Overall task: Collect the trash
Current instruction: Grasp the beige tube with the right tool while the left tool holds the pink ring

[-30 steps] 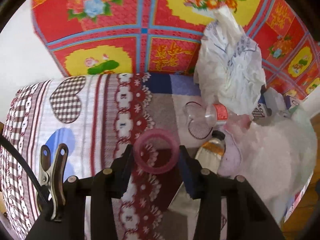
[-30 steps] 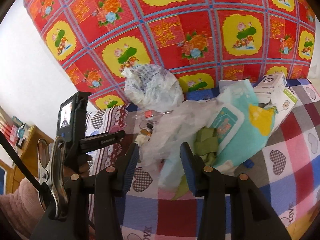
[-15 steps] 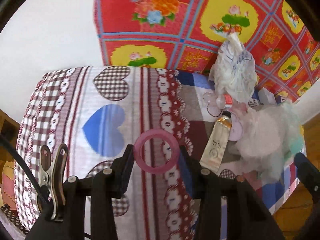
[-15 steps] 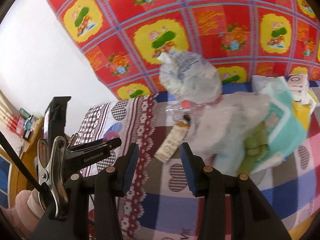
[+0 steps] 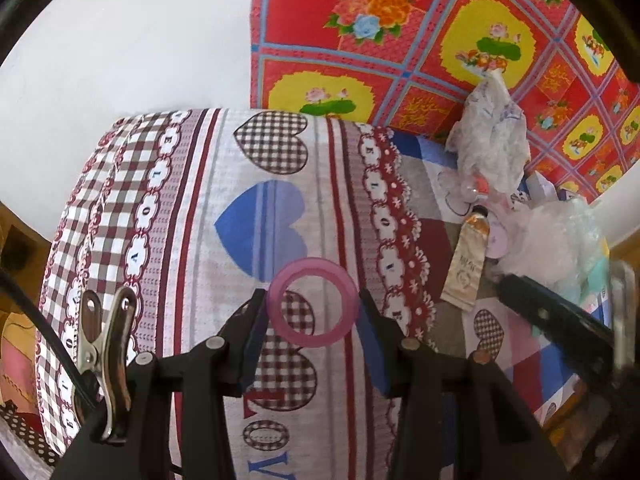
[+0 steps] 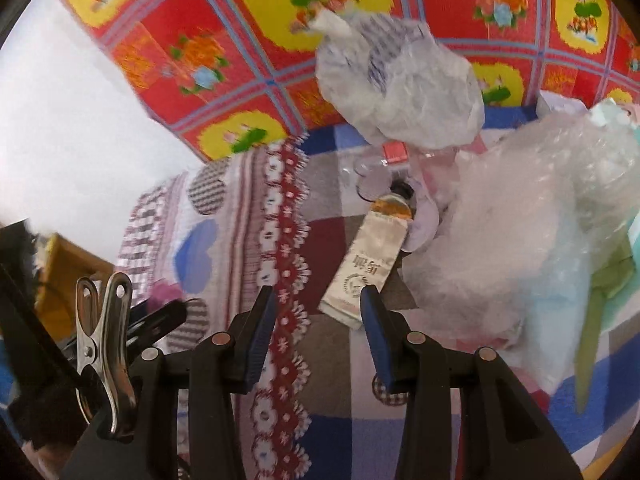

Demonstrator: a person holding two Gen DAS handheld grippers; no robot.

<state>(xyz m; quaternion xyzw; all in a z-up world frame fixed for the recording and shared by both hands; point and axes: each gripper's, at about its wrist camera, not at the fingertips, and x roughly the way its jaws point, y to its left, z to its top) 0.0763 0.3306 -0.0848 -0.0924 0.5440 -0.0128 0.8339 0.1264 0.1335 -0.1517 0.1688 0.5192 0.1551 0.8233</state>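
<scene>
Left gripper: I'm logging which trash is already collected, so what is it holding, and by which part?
The left gripper holds a pink ring, pinched across its outer rim, one pad on each side.

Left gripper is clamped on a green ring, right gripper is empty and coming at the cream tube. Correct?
Not quite: the ring is pink, not green. The left wrist view shows the left gripper clamped on it, above the patterned bedsheet. The rest holds: in the right wrist view the right gripper is empty, with the cream tube just ahead of its fingertips.
</scene>
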